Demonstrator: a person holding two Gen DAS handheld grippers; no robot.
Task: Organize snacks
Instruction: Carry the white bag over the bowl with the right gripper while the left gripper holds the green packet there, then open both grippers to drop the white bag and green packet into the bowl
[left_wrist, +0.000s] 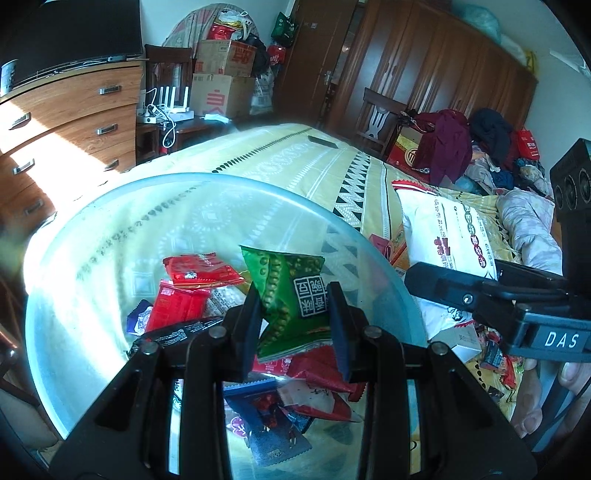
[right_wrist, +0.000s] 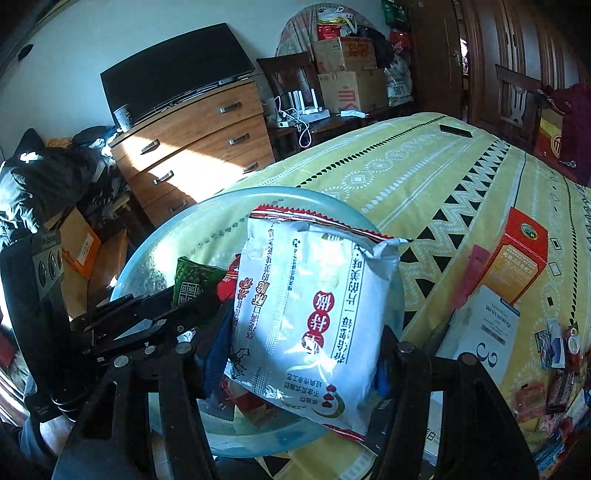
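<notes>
My left gripper (left_wrist: 295, 325) has its fingers clamped on a green snack packet (left_wrist: 291, 291), right over the big clear bowl (left_wrist: 74, 295) on the bed (left_wrist: 295, 155). Small red and blue packets already lie in the bowl, under the green one. My right gripper (right_wrist: 299, 350) has its fingers clamped on a big white snack bag (right_wrist: 306, 314), also above the bowl. At 3 o'clock in the right view, an orange box (right_wrist: 517, 254) and a white box (right_wrist: 484, 332) wait on the bed. I think the drop comes next. I should lower the green packet first, then open slowly, so the 2 do not bump.
</notes>
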